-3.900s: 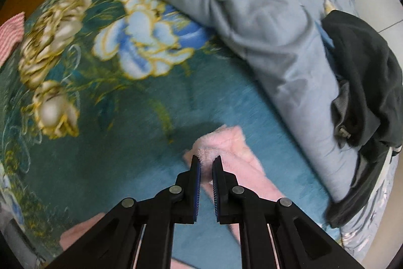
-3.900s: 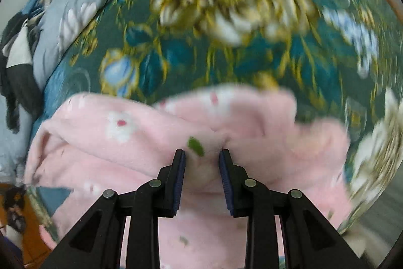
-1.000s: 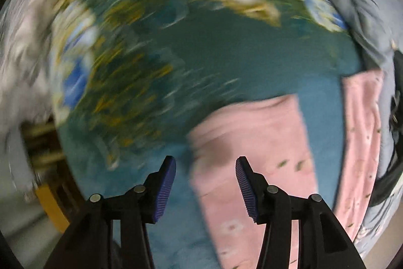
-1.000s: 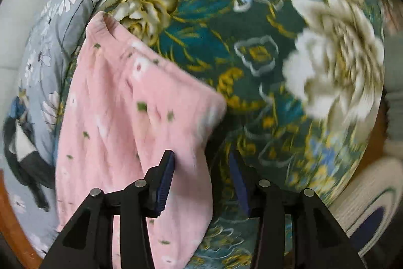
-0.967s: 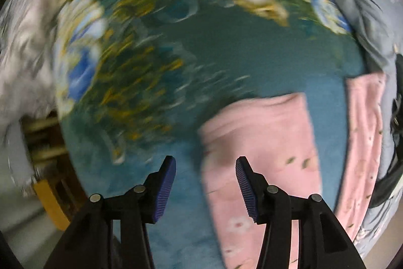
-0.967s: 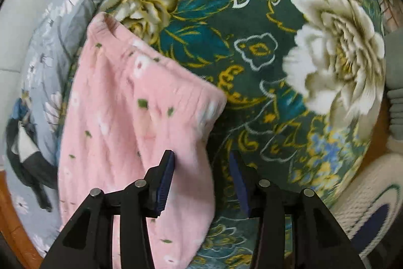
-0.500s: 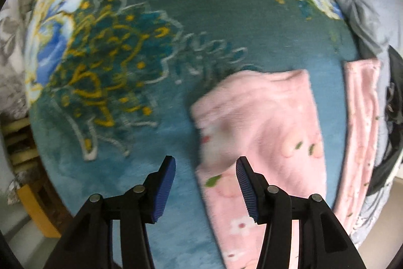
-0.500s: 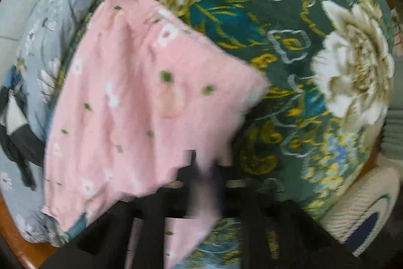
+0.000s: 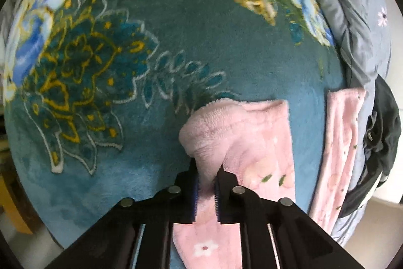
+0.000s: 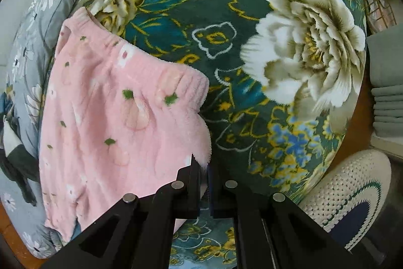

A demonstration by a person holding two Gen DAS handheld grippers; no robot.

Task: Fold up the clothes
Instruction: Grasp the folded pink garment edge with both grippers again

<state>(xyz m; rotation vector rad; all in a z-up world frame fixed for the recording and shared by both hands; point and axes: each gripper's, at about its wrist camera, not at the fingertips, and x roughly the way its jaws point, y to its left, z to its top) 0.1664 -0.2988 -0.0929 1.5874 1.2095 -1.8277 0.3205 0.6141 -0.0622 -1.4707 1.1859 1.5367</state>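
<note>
Pink fleece trousers with small flowers lie on a teal flowered blanket (image 9: 126,117). In the left wrist view one trouser leg (image 9: 246,143) lies ahead, its hem end bunched, and the other leg (image 9: 340,143) lies to the right. My left gripper (image 9: 207,173) is shut on the near edge of the trouser leg. In the right wrist view the waistband end (image 10: 113,102) lies flat on the blanket (image 10: 226,17). My right gripper (image 10: 204,168) is shut on the side edge of the trousers below the waistband.
A grey flowered quilt (image 9: 352,4) lies along the far side, with a dark garment (image 9: 382,143) on it. It also shows in the right wrist view (image 10: 30,29). A white woven shoe (image 10: 352,198) and stacked grey cloth (image 10: 388,97) lie beyond the bed's edge.
Both grippers were open above the trousers a second ago. Both have come down and shut on the fabric edges, and the leg's hem end is now bunched up.
</note>
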